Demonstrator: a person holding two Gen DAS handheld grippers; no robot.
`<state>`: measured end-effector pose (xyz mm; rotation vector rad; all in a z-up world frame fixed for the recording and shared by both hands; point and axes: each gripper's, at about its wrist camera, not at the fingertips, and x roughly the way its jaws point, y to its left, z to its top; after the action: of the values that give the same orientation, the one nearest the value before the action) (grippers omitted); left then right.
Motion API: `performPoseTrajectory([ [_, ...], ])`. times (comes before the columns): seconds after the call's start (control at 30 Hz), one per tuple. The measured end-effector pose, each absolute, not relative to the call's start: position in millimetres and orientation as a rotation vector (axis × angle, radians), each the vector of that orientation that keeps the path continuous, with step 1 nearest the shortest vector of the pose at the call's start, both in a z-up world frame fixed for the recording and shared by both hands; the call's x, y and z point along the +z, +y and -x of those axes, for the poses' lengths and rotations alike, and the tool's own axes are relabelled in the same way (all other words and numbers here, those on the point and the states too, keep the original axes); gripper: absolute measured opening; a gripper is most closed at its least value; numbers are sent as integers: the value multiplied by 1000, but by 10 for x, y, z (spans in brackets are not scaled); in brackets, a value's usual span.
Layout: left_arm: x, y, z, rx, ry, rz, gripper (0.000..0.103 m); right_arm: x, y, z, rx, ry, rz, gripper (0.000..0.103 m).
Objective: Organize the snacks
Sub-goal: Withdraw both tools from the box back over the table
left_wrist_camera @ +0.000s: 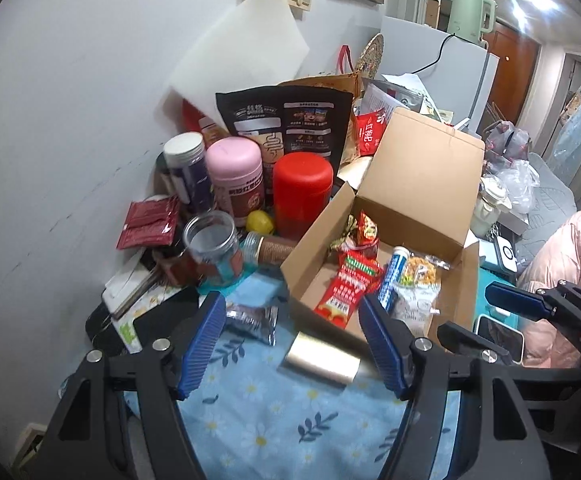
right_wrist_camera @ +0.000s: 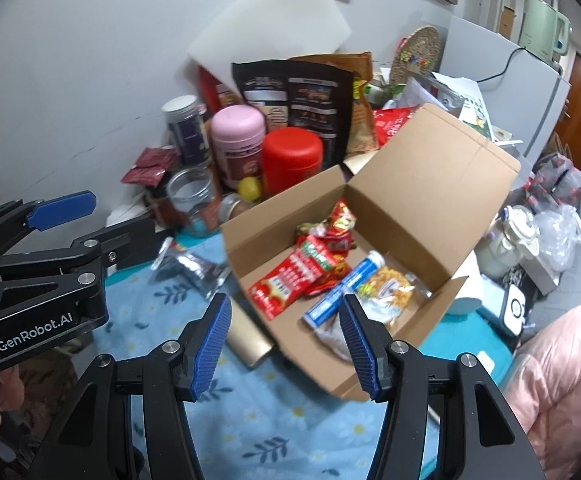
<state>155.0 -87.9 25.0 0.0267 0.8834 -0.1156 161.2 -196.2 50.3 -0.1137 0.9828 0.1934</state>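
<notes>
An open cardboard box (left_wrist_camera: pixel 418 168) (right_wrist_camera: pixel 430 184) stands on the blue floral cloth. In it lie red snack packets (left_wrist_camera: pixel 346 284) (right_wrist_camera: pixel 290 276), a blue and white tube (left_wrist_camera: pixel 390 280) (right_wrist_camera: pixel 342 288) and a clear bag of yellow snacks (left_wrist_camera: pixel 418 272) (right_wrist_camera: pixel 390 284). A silver foil packet (left_wrist_camera: pixel 250 318) (right_wrist_camera: pixel 194 266) lies on the cloth left of the box. My left gripper (left_wrist_camera: pixel 292 344) is open and empty, just in front of the foil packet and the box. My right gripper (right_wrist_camera: pixel 286 344) is open and empty at the box's near corner. The left gripper also shows in the right wrist view (right_wrist_camera: pixel 78 220).
A gold flat case (left_wrist_camera: pixel 322 364) (right_wrist_camera: pixel 246 342) lies in front of the box. Behind stand a red jar (left_wrist_camera: pixel 302 192), a pink jar (left_wrist_camera: pixel 236 176), a clear open jar (left_wrist_camera: pixel 214 248), a black pouch (left_wrist_camera: pixel 290 120) and dark red sachets (left_wrist_camera: pixel 148 222). A pink jacket (right_wrist_camera: pixel 562 380) is at right.
</notes>
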Motion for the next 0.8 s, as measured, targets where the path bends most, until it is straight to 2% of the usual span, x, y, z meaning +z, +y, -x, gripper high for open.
performPoseTrajectory([
  [0.43,54,-667,-1035,-167,915,29,69,238,-1745,-1103,256,1031,78,56],
  [0.8,-340,-441,-1025,-185,990,81,69,-138,-1608,-1051,304,1093,42,56],
])
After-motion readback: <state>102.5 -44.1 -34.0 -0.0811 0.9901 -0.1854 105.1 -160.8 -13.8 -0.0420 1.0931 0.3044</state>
